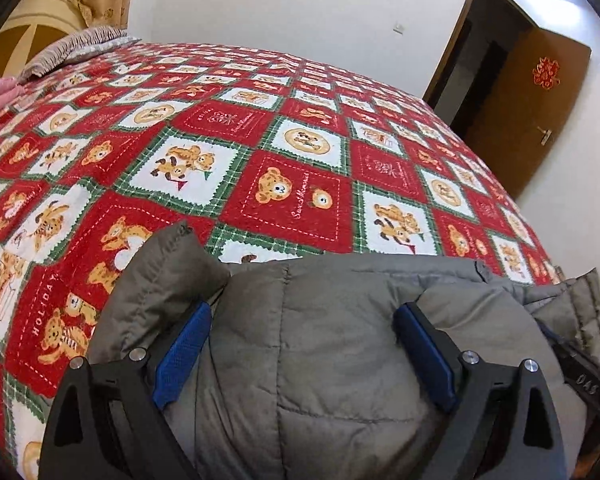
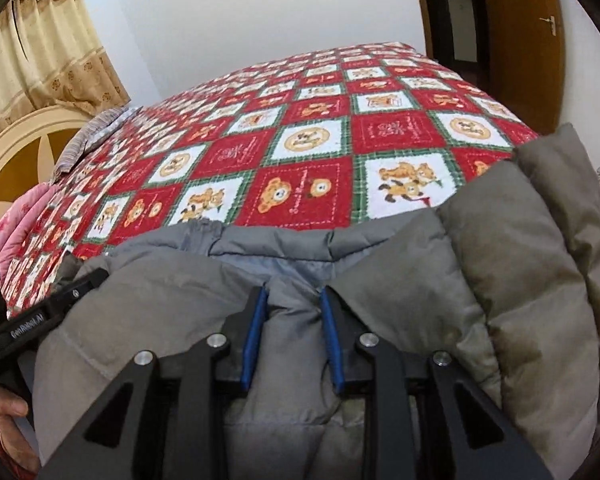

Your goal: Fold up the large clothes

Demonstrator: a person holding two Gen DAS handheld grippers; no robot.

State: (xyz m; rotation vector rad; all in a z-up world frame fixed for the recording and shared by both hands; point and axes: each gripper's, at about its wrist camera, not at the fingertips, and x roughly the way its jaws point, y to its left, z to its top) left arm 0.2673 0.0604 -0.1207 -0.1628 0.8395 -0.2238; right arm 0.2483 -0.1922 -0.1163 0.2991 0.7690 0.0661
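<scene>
Grey quilted padded coat [image 1: 340, 360], one item, lying at the near edge of the bed, on the red, white and green bear-patterned bedspread [image 1: 284, 184]; most of the bedspread beyond it lies bare. My left gripper [image 1: 302, 332]: jaws spread wide, blue pads on either side of a broad bulge of the coat, the left pad beside a raised fold of it; whether the pads press the fabric I cannot tell. My right gripper [image 2: 294, 320]: jaws narrow, pinching a ridge of the coat between the blue pads, with the coat's paler lining [image 2: 284, 268] showing just ahead of the tips. A thick padded part of the coat stands up to the right of that gripper in the right wrist view. My other gripper shows at the left edge of that view, with my left hand [image 2: 4, 412] on its handle. Also on the bed: a striped grey pillow [image 1: 72, 46] at the far left, pink bedding [image 2: 28, 216] near it. Surroundings: cream and gold headboard [image 2: 24, 148], patterned curtain [image 2: 40, 52], white wall, brown door [image 1: 532, 108] standing open.
</scene>
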